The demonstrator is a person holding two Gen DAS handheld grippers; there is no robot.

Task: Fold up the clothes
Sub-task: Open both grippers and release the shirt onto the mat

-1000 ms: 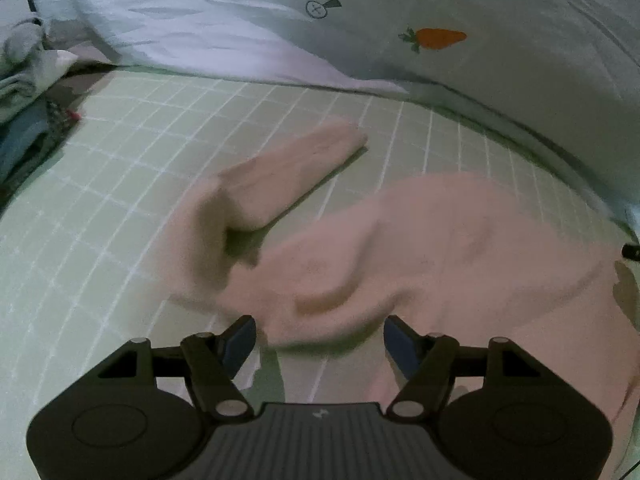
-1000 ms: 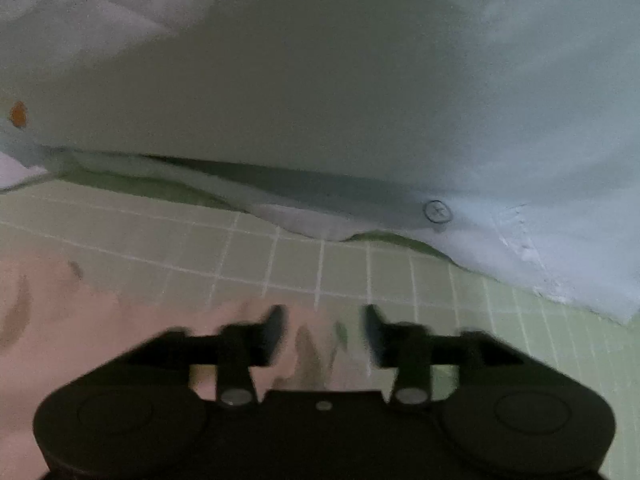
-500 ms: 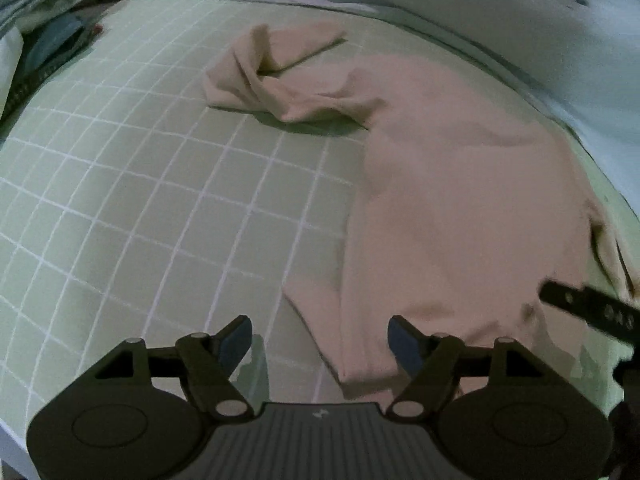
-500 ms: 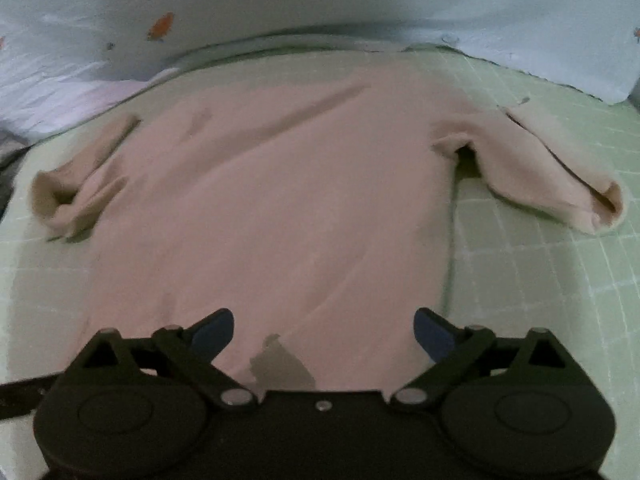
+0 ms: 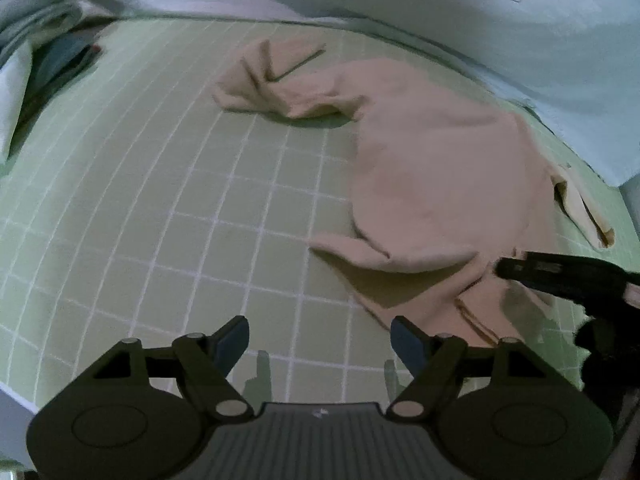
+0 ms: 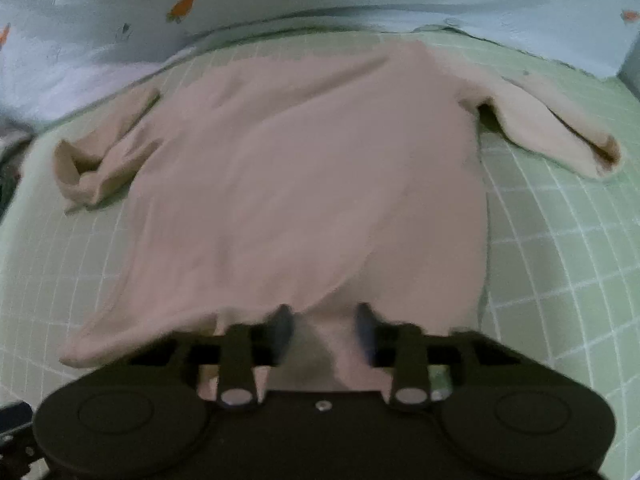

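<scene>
A pale pink long-sleeved shirt (image 6: 304,184) lies spread on the green checked sheet (image 6: 560,272), collar far, hem toward me. Its left sleeve (image 6: 92,168) is crumpled; its right sleeve (image 6: 552,132) lies out to the right. My right gripper (image 6: 322,326) sits at the hem with the jaws narrowed on a raised fold of the fabric; the fingers are blurred. It also shows in the left wrist view (image 5: 560,276) at the hem. My left gripper (image 5: 320,340) is open and empty over bare sheet, left of the hem corner (image 5: 340,246).
A light blue quilt with carrot prints (image 5: 440,4) runs along the far side of the bed. A pile of other clothes (image 5: 48,68) lies at the far left. The bed edge (image 5: 8,396) is at the lower left.
My right gripper has narrowed from wide open and come down onto the hem. My left gripper has shifted left, off the shirt and onto bare sheet.
</scene>
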